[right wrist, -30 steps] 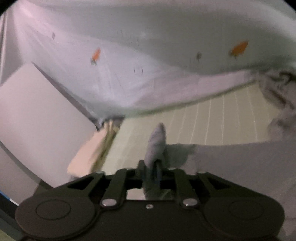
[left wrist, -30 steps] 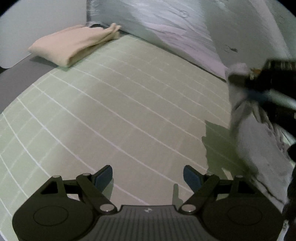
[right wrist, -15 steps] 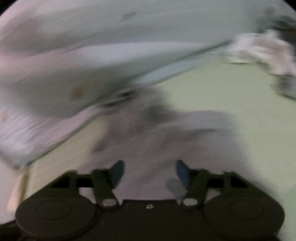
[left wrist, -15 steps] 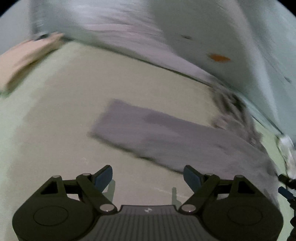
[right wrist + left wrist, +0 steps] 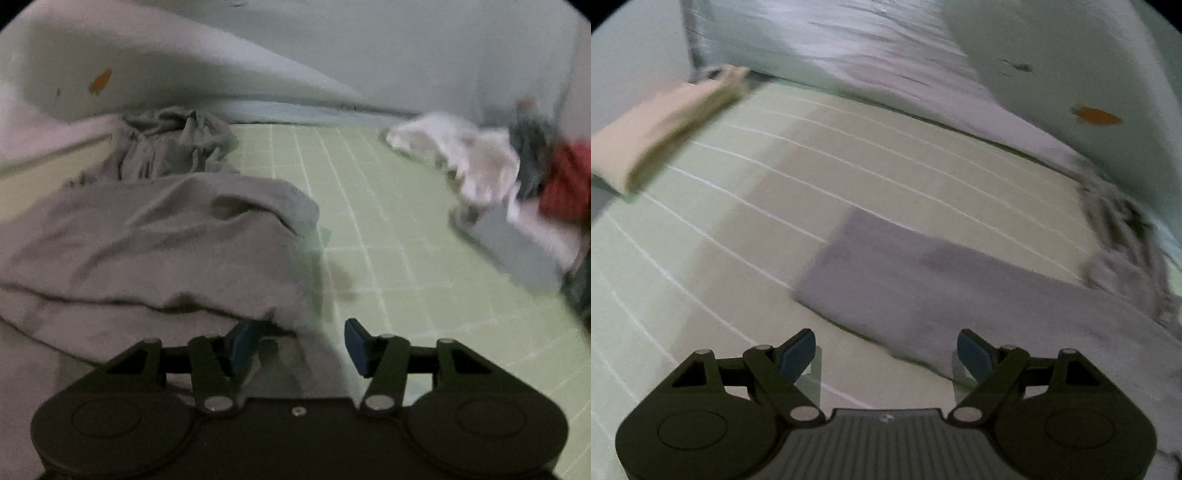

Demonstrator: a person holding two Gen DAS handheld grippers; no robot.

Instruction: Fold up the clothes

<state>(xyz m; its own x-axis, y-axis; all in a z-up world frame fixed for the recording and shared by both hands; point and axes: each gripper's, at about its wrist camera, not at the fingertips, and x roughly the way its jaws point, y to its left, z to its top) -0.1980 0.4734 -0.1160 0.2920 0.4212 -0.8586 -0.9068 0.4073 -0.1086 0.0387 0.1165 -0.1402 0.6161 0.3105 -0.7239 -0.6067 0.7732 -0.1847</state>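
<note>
left tongs [image 5: 886, 350] spread, low | right tongs [image 5: 300, 345] spread, seemingly touching grey garment [image 5: 155, 236]

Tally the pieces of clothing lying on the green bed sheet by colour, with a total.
Grey: 2, the spread grey garment and the crumpled grey bundle
Beige: 1, the folded beige cloth
White: 1, the white heap
Red: 1, the red item
Total: 5, though the blurred pile at the right may hide more.

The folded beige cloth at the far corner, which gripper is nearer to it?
Left. The left gripper faces the folded beige cloth across bare mattress; the right gripper sits by the grey garment, cloth not in its view.
</note>
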